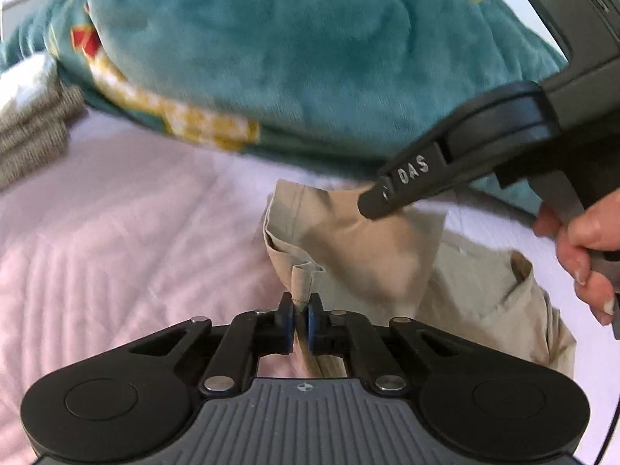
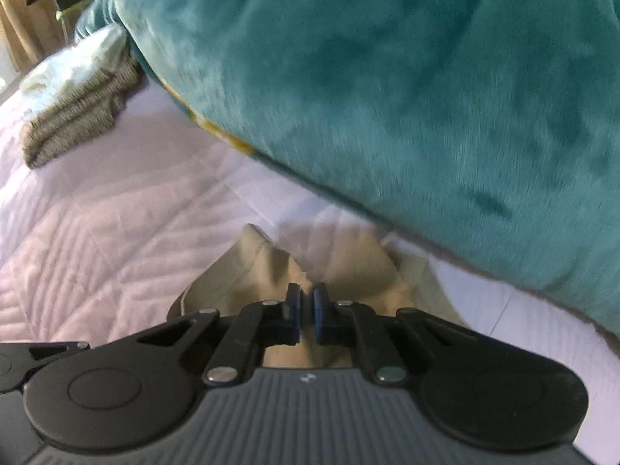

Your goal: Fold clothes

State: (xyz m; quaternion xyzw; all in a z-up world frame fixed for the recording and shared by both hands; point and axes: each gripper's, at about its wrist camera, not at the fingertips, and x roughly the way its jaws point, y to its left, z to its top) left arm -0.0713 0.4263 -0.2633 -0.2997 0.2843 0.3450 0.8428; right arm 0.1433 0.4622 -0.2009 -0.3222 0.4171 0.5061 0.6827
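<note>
A beige garment [image 1: 368,255] lies rumpled on the pink quilted bedspread [image 1: 116,232]. My left gripper [image 1: 299,310] is shut on a folded edge of it, and a strip of cloth stands up between the blue pads. My right gripper [image 1: 372,205] comes in from the upper right and pinches a raised fold of the same garment; a person's hand [image 1: 581,244] squeezes its handle. In the right wrist view the right gripper [image 2: 307,310] has its pads nearly together over the beige garment [image 2: 252,271], with the cloth bunched up just beyond them.
A large teal plush blanket [image 1: 271,58] is heaped right behind the garment and fills the far side [image 2: 426,97]. A stack of folded grey knitwear [image 1: 31,135] with something white on top sits at the far left [image 2: 77,124]. Pink bedspread [image 2: 97,232] stretches to the left.
</note>
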